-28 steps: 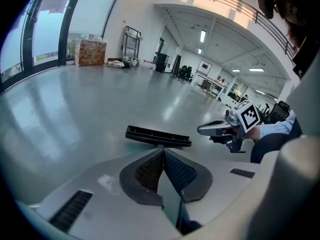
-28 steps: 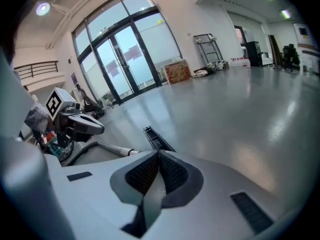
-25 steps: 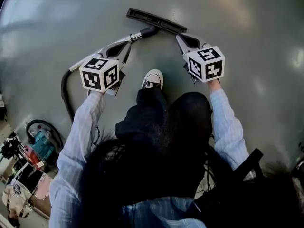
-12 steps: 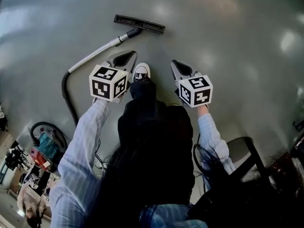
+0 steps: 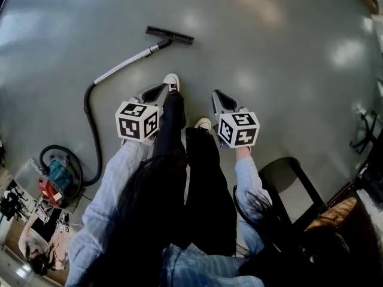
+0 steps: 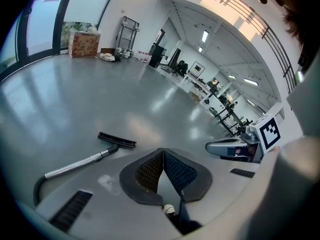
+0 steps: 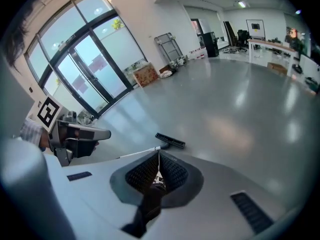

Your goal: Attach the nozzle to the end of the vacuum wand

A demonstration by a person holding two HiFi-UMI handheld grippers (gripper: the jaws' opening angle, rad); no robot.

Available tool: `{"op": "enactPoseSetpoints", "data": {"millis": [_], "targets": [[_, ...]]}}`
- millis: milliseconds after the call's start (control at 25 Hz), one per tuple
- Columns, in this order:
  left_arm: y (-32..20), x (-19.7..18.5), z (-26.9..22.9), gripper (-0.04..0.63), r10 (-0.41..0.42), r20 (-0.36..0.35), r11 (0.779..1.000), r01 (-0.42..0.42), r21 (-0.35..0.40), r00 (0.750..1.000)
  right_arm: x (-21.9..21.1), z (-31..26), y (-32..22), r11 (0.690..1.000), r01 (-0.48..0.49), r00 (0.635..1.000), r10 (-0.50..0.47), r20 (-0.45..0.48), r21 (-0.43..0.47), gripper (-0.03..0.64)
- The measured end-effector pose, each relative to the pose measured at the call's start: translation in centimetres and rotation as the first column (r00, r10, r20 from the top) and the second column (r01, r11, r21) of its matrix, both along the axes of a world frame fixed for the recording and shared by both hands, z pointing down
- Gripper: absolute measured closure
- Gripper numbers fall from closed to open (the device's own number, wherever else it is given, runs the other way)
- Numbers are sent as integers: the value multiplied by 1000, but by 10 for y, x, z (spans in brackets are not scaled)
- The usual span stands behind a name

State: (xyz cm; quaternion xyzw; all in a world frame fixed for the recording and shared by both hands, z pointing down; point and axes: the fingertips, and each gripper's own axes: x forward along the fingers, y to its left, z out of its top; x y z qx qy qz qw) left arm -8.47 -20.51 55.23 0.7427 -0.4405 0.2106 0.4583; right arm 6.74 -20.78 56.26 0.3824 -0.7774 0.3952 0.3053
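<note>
The black floor nozzle [image 5: 170,35] lies on the grey floor, joined to the silver wand [image 5: 127,61], whose black hose [image 5: 91,130] curves back to a teal and red vacuum [image 5: 52,181]. Both grippers hang high above the floor, well short of the nozzle. My left gripper [image 5: 169,85] is shut and empty, just left of the person's legs. My right gripper [image 5: 215,93] is shut and empty on the other side. The left gripper view shows the nozzle [image 6: 116,140] and wand [image 6: 75,165] beyond the closed jaws; the right gripper view shows the nozzle [image 7: 170,141] too.
The person stands with two white-toed shoes [image 5: 172,80] on the floor. A dark chair [image 5: 293,187] stands at the lower right. Tools and clutter [image 5: 24,220] lie at the lower left. Desks and a cart stand far across the hall [image 6: 220,99].
Both grippers rose away from the nozzle and wand and drew back toward the person, who has stood up. The nozzle and wand stay on the floor.
</note>
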Motion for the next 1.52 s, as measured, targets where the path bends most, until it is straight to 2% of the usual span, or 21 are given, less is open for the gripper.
{"op": "enactPoseSetpoints", "data": {"millis": [200, 400, 560, 760, 880, 1000, 1120, 1200, 1320, 1400, 1520], "targets": [[24, 19, -82, 588, -12, -34, 1000, 12, 5, 999, 14, -97, 7, 999, -18, 1000, 18, -23, 31, 606], [40, 39, -163, 588, -22, -60, 997, 26, 70, 998, 26, -178, 22, 998, 5, 1000, -4, -17, 65, 606], [44, 50, -244, 588, -123, -120, 983, 138, 125, 985, 38, -251, 36, 994, 56, 998, -54, -24, 94, 606], [83, 53, -319, 588, -252, -209, 949, 283, 135, 945, 34, -328, 65, 981, 121, 993, -120, -15, 154, 606], [118, 44, -342, 588, -305, -229, 931, 341, 134, 924, 22, -351, 85, 977, 118, 992, -126, 30, 180, 606], [134, 39, -360, 588, -309, -223, 924, 347, 157, 924, 14, -362, 98, 976, 119, 990, -132, 56, 184, 606], [149, 30, -367, 588, -315, -205, 917, 353, 187, 927, 2, -359, 116, 969, 157, 985, -167, 38, 190, 606], [161, 25, -369, 588, -320, -222, 912, 363, 189, 921, -8, -356, 130, 965, 178, 982, -186, 27, 192, 606], [183, 19, -366, 588, -332, -258, 918, 374, 134, 907, -25, -356, 149, 960, 200, 978, -207, 16, 195, 606], [197, 16, -363, 588, -328, -264, 925, 365, 106, 907, -33, -357, 158, 957, 210, 977, -214, 0, 200, 606], [219, 5, -362, 588, -297, -276, 931, 341, 131, 914, -48, -361, 171, 955, 208, 978, -208, -23, 210, 606]]}}
